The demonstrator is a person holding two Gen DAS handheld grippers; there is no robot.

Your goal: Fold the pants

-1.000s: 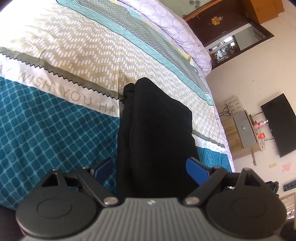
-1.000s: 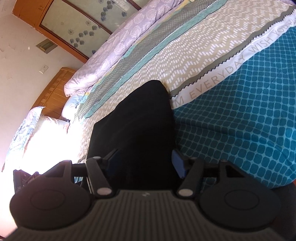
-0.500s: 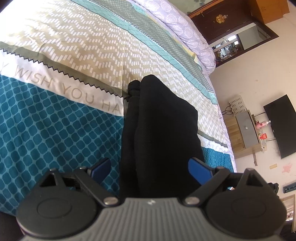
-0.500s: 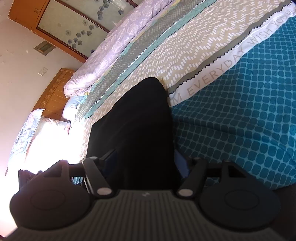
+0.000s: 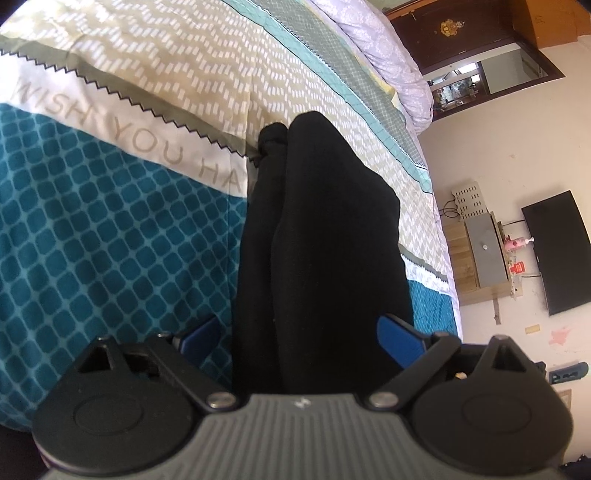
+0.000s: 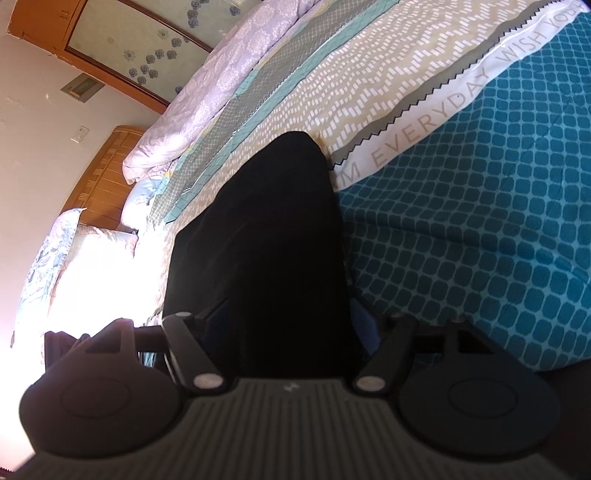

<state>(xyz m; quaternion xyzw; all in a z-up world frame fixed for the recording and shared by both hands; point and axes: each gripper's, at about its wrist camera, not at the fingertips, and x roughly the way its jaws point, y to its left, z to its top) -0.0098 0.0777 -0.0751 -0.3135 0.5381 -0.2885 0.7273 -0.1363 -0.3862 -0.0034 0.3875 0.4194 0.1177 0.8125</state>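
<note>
Left view, quilt (image 5: 110, 240): teal lattice print at the left, then a white band lettered "WISH YOU HA", a zigzag edge and a beige field with white dashes farther off.
Left view, pants (image 5: 321, 240): black, lying in a long narrow bundle on the quilt, running from between the fingers away across the teal and white bands to the beige; a lengthwise crease splits it into a thinner left roll and a broader right one.
Left gripper (image 5: 301, 338): jaws spread wide, a blue pad on each side of the near end of the pants; the left pad (image 5: 201, 338) sits just beside the cloth with teal showing between, the right pad (image 5: 400, 341) lies at the cloth's edge. Whether either pad touches the cloth cannot be told; nothing is pinched.
Left view, room: a lilac duvet (image 5: 388, 62) along the far edge of the bed, a dark wooden cabinet (image 5: 450, 33), a black screen (image 5: 557, 251) on the wall at the far right.
Right view, room: a wooden headboard (image 6: 103, 173) and sunlit pillows (image 6: 92, 258) at the left.
Right view, pants (image 6: 266, 251): one dark mass tapering to a rounded far end near the word "EVERYDAY".
Right gripper (image 6: 288, 328): jaws spread, both pads in shadow close against the sides of the pants; whether they press the cloth cannot be told.
Right view, quilt (image 6: 480, 221): teal lattice fills the right side.
</note>
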